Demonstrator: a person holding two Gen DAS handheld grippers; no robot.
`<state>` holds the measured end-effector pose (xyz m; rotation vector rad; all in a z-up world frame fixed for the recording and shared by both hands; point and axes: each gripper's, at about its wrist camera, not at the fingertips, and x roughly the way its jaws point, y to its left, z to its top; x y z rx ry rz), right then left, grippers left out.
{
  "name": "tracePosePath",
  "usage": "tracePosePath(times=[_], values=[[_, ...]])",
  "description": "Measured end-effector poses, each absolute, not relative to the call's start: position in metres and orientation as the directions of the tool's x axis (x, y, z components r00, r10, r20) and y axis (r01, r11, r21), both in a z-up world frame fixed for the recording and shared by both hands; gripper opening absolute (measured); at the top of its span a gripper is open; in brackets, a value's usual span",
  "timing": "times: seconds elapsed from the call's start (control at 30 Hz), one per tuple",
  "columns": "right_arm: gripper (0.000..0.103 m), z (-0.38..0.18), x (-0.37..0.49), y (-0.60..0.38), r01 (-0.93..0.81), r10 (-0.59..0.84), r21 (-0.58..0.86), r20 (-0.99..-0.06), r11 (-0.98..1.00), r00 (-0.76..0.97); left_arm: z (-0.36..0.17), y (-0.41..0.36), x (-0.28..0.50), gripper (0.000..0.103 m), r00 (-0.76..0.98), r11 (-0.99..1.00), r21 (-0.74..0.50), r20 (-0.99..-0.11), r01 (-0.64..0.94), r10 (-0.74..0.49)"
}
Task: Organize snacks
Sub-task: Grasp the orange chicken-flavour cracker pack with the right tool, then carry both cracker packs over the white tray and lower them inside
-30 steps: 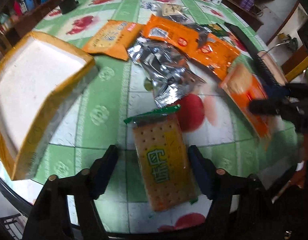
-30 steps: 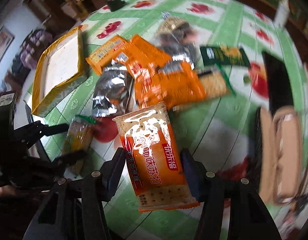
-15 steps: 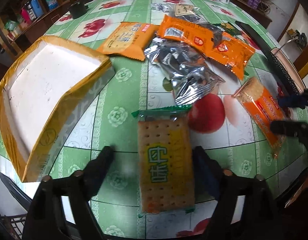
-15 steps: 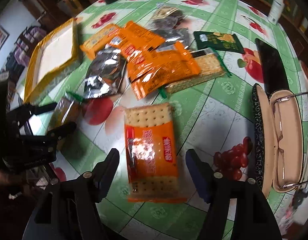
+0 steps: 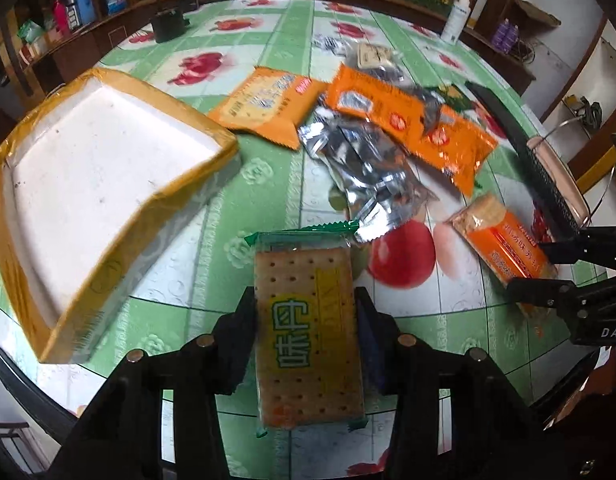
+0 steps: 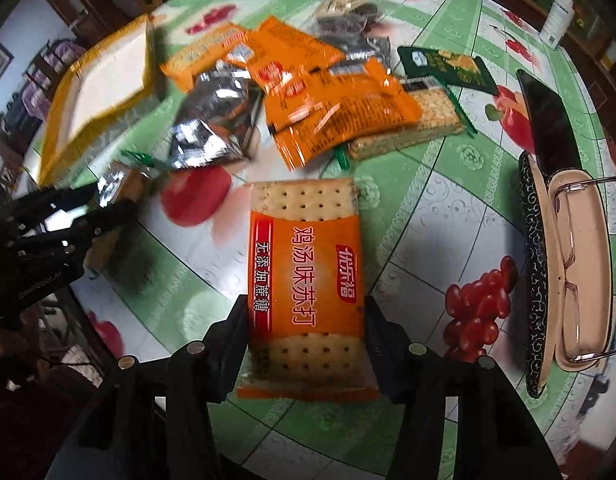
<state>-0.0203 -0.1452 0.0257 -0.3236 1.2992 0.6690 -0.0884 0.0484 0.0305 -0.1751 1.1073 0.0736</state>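
Left gripper (image 5: 305, 326): jaws closing, pads pressing both long edges of the green-trimmed cracker pack (image 5: 308, 336). Right gripper (image 6: 305, 332): jaws closing, clamped on the orange cracker pack (image 6: 305, 280). Both packs sit at the near edge of the table (image 6: 448, 208). Far left lies the yellow-rimmed foam tray (image 5: 87, 184); the remaining snack pile (image 5: 388, 132) lies beyond, centre.

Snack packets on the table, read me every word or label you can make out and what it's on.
"味faint second character" cannot be read fully: green-trimmed cracker packet shows "味".
"鸡汤味苏打", "无添加蔗糖": orange cracker packet.
"DAS": right hand-held gripper, cut off.
Other packets: too blurred.
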Motion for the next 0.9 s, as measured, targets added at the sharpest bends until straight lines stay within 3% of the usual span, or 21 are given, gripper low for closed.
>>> tracePosePath(times=[0.33, 0.9], values=[[0.058, 0.053, -0.021, -0.135, -0.643, 0.362, 0.204, -0.924, 0.738, 0.123, 0.062, 0.072, -0.093, 0.046, 0.516, 0.976, -0.117, -0.856, -0.185, -0.005], [0.06, 0.02, -0.03, -0.107, -0.622, 0.234, 0.113, -0.965, 0.775, 0.116, 0.076, 0.093, -0.107, 0.046, 0.546, 0.975, -0.109, -0.837, -0.194, 0.015]])
